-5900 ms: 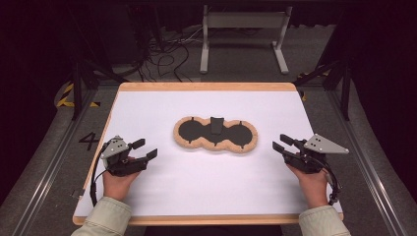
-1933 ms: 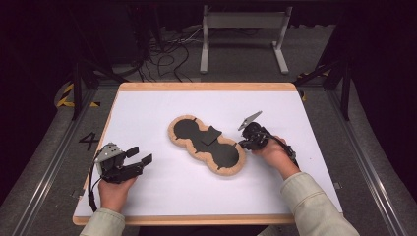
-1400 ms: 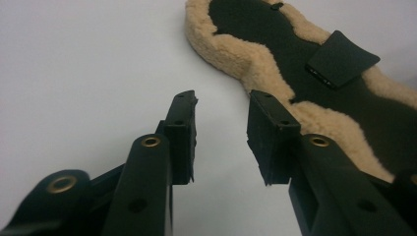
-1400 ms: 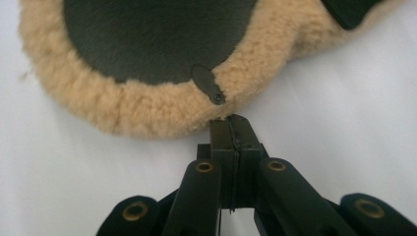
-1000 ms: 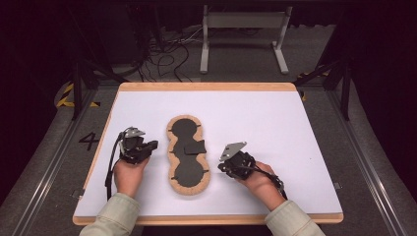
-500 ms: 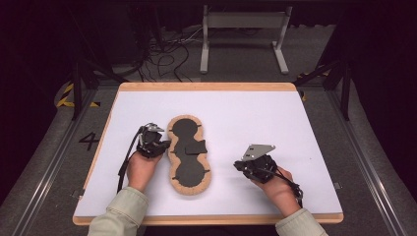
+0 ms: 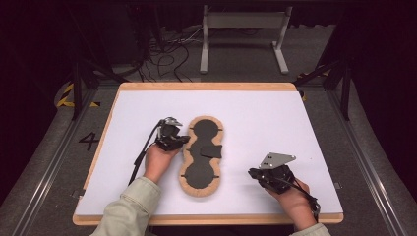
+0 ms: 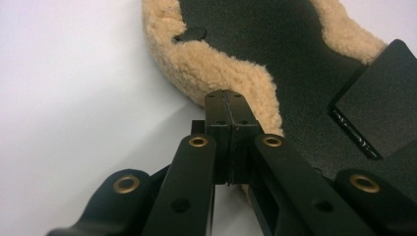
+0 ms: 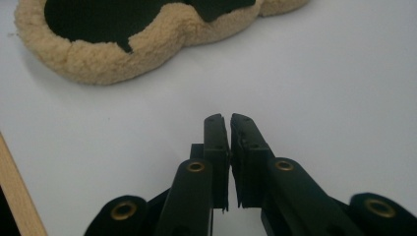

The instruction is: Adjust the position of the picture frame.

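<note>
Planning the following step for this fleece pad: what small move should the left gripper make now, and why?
Probably open the jaws and slide onto the rim: the left gripper is shut and empty, its tips right at the tan fleece edge of the peanut-shaped black-centred pad, which lies flat on the white table.

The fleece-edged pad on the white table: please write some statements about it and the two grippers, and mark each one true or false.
1. The fleece-edged pad lies with its long side pointing away from the person. True.
2. The left gripper is shut, at the pad's tan fleece edge. True.
3. The right gripper holds the pad. False: it is shut on nothing, over the bare white table, apart from the pad.
4. A black flap sits on the pad's dark middle. True.
5. The pad hangs over the table's edge. False: it lies wholly on the table.
</note>
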### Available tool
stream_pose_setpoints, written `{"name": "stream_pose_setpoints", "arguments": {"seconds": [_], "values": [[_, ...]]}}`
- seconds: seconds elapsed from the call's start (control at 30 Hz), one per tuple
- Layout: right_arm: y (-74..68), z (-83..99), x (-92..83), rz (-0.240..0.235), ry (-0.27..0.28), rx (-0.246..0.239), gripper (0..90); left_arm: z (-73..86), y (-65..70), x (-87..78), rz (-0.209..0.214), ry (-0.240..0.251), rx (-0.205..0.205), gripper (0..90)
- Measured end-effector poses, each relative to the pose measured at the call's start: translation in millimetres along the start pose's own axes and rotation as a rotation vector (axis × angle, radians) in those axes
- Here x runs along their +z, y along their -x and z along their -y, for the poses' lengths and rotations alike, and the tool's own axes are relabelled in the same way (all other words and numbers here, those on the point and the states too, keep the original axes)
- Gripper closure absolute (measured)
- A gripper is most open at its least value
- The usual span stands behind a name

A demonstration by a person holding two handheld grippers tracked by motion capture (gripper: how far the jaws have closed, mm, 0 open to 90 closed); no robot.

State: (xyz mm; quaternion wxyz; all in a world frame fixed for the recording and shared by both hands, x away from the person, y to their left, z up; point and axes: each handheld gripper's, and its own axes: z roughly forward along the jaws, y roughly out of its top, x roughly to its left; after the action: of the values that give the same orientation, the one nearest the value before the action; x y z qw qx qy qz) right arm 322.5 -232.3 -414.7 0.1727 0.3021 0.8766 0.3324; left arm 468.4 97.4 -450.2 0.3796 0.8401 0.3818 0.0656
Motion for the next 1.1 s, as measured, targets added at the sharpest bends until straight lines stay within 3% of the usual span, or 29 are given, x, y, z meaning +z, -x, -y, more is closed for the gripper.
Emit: {"name": "stream_pose_setpoints", "arguments": {"seconds": [0.07, 0.17, 0.27, 0.33, 0.37, 0.43, 0.5, 0.53, 0.63, 0.7, 0.8, 0.9, 0.93, 1.1], "values": [[-0.6, 4.9, -3.3, -0.002, -0.003, 0.014, 85.6, -6.7, 11.1, 6.9, 0.012, -0.015, 0.043, 90.0], [-2.5, 9.7, -5.5, -0.013, -0.005, 0.017, 85.4, -11.0, 20.5, 14.2, 0.049, -0.018, 0.062, 90.0], [-8.0, 12.1, -2.9, -0.038, -0.016, 0.005, 85.7, -9.1, 20.5, 15.0, 0.069, -0.001, 0.057, 89.8], [-10.3, 12.1, -1.0, -0.05, -0.022, -0.003, 86.0, -7.9, 16.8, 12.7, 0.08, 0.007, 0.047, 84.9], [-16.0, 10.0, 5.4, -0.083, -0.035, -0.022, 88.6, -5.1, 12.6, 6.6, 0.087, 0.036, 0.029, 82.7], [-19.7, 7.3, 10.1, -0.116, -0.045, -0.033, 90.0, -3.9, 12.0, 2.1, 0.085, 0.045, 0.029, 81.7], [-22.0, 5.5, 13.0, -0.134, -0.047, -0.042, 90.0, -1.7, 12.7, -6.5, 0.076, 0.063, 0.048, 79.7], [-27.2, 1.0, 20.0, -0.17, -0.059, -0.064, 90.0, 0.9, 14.2, -13.9, 0.07, 0.077, 0.063, 78.5], [-30.9, -2.4, 27.0, -0.202, -0.08, -0.088, 90.0, 8.6, 15.9, -28.1, 0.074, 0.096, 0.064, 76.5], [-39.3, -8.8, 40.7, -0.256, -0.115, -0.139, 90.0, 19.1, 15.6, -44.5, 0.072, 0.109, 0.058, 75.5], [-45.6, -17.0, 49.1, -0.281, -0.129, -0.175, 90.0, 26.3, 14.0, -54.4, 0.056, 0.118, 0.063, 74.0], [-47.5, -22.9, 53.9, -0.303, -0.137, -0.185, 90.0, 38.4, 10.6, -66.5, 0.019, 0.115, 0.052, 72.2], [-50.5, -29.9, 61.4, -0.332, -0.133, -0.194, 90.0, 47.6, 5.6, -72.7, -0.003, 0.111, 0.048, 72.0], [-60.2, -45.0, 77.1, -0.359, -0.113, -0.242, 90.0, 66.9, -5.0, -86.6, -0.023, 0.12, -0.018, 71.4]]}}
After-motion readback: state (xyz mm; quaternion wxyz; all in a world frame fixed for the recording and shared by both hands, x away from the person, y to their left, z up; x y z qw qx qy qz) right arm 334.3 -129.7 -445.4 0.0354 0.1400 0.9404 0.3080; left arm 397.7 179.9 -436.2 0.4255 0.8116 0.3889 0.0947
